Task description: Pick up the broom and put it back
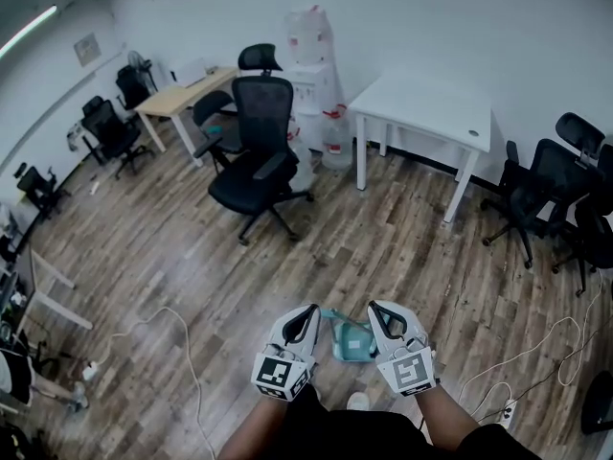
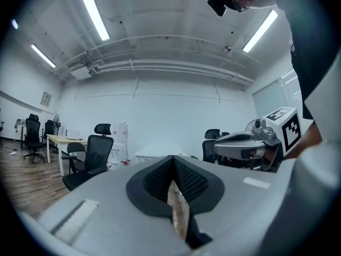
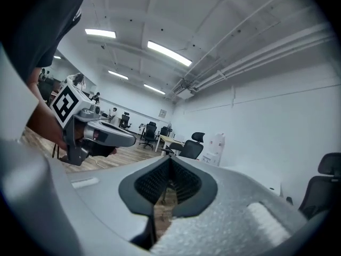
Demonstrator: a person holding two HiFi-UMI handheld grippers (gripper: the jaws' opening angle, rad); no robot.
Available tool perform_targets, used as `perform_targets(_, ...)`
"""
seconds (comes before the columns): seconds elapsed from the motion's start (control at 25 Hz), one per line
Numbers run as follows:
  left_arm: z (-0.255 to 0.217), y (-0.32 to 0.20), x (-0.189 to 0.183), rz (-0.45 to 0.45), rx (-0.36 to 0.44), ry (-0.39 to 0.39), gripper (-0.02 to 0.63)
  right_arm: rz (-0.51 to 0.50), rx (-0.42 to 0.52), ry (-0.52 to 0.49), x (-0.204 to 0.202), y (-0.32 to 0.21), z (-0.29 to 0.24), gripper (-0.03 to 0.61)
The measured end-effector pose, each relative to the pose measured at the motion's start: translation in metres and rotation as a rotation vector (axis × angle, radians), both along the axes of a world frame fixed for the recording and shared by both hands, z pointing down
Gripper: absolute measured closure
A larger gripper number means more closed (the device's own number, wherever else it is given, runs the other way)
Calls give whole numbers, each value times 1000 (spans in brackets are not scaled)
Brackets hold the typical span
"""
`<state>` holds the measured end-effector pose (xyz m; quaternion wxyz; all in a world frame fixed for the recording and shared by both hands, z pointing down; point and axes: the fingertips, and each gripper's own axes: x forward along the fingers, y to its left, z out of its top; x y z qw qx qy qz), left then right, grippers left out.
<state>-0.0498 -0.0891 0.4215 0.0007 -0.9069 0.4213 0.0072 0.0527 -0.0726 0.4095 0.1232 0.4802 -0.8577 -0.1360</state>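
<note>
Broom: I cannot pick it out in any view. A teal dustpan-like item (image 1: 350, 338) lies on the wood floor (image 1: 144, 247) between my left tool (image 1: 307, 311) and right tool (image 1: 379, 308). Both tools are clenched on nothing.

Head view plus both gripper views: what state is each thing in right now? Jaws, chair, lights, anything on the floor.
Left gripper: shut, nothing between the jaws.
Right gripper: shut, nothing between the jaws.
Teal dustpan: lying on the floor, untouched.
Black office chair: upright, seat empty.
Ceiling lights: on.
Broom: not in view.
</note>
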Motion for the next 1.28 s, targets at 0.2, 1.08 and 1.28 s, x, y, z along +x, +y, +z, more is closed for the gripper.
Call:
perform_targets(0.2,-1,-1,2,-12,13,7,597,15,26,1,3,3,-15,577)
perform_targets(1.08,0,-3,-4,-37,11,-8,597,2,-2,0,-1,-11,-13,577)
perform_targets(1.28,3,-1,-6,-41,7,-8,595,-12,6,-39,-6,-10,-9,577)
